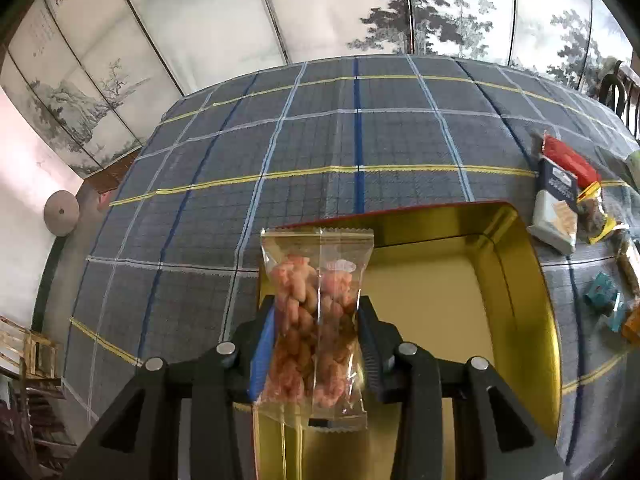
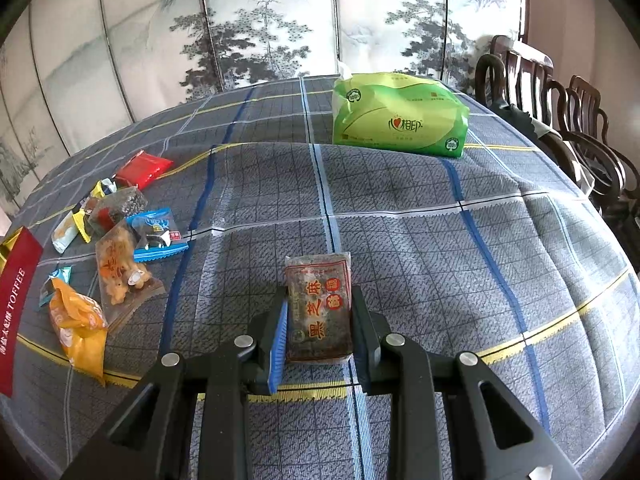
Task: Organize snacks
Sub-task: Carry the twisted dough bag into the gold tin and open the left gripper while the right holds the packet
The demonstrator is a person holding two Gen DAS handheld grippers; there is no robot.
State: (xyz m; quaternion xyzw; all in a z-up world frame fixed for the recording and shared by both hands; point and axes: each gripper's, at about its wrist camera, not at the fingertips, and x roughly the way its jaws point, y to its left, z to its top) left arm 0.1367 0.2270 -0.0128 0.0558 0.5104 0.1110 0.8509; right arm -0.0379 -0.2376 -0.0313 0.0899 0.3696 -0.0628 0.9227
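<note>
Black fingers of the left tool [image 1: 318,344] pinched a clear twist-snack packet [image 1: 316,316] above the gold tin [image 1: 516,280]. The right tool [image 2: 318,328] pinched a dark sesame bar [image 2: 320,306] above the checked worktop [image 2: 420,240], loose snacks [image 2: 116,236] lying far left.

1. The left gripper [image 1: 318,320] points forward, its two black fingers closed from both sides on a clear packet of pink snacks [image 1: 316,320], which stands upright between them.
2. The right gripper [image 2: 319,316] also points forward, its fingers pressed on a dark sesame bar packet [image 2: 320,306] between the pads.
</note>
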